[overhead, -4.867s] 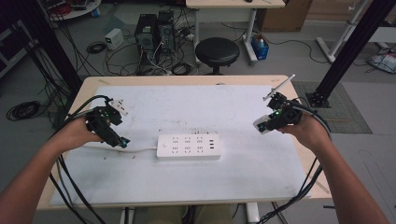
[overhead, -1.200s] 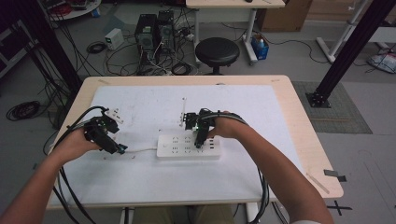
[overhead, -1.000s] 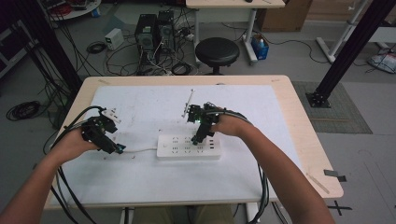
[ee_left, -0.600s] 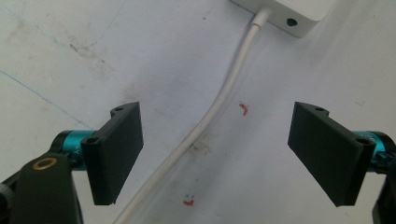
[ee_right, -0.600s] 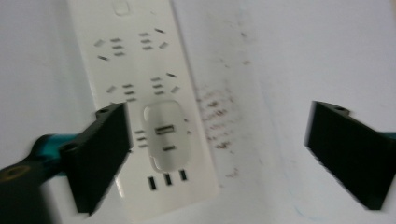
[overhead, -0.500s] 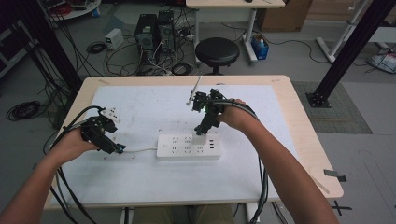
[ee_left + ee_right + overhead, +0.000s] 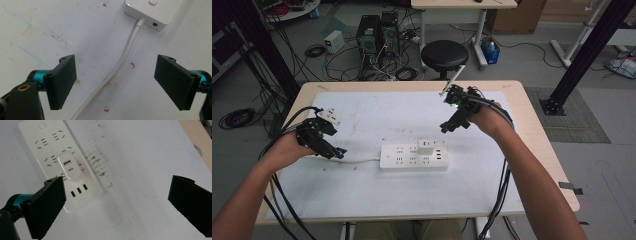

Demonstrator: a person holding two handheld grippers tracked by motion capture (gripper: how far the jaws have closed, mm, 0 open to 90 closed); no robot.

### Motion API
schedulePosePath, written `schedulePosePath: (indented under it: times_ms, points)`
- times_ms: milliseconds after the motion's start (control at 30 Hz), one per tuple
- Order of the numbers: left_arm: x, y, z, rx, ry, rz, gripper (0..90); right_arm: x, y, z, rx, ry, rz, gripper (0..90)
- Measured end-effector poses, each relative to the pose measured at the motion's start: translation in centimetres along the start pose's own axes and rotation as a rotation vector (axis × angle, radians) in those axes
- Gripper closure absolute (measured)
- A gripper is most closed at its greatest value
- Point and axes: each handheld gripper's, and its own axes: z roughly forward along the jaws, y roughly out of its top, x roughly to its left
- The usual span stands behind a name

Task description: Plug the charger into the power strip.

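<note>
A white power strip lies mid-table on the white mat, with a small white USB charger plugged into it. My right gripper hovers above and beyond the strip's right end. Its jaws have just been opening and stand open with nothing between them. In the right gripper view the strip and charger lie ahead to the left, beside the right gripper. My left gripper rests left of the strip, open. The strip's white cable runs untouched between the jaws of the left gripper.
The wooden table edge frames the mat on the right. Beyond the table stand a black stool, computer towers and loose floor cables. Black frame posts rise at the far left and right.
My right gripper has lifted off the strip and moved up and to the right, leaving the charger plugged in. The left gripper has stayed put.
</note>
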Motion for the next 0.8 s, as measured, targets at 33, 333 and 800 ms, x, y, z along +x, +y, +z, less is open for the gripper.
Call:
schedulePosePath:
  times_ms: [33, 333, 800]
  points:
    - [0.0, 0.0, -0.1, -0.005, 0.006, -0.006, 18.0, -0.3, -0.5, -0.5, -0.009, -0.004, 0.019, 0.8]
    - [-0.2, 0.1, -0.5, -0.003, 0.031, -0.010, 18.0, -1.0, -4.4, -2.7, 0.056, -0.043, 0.116, 0.8]
    - [-0.2, 0.0, -0.8, -0.021, 0.061, -0.035, 18.0, -1.2, -8.5, -3.7, 0.052, -0.060, 0.177, 0.8]
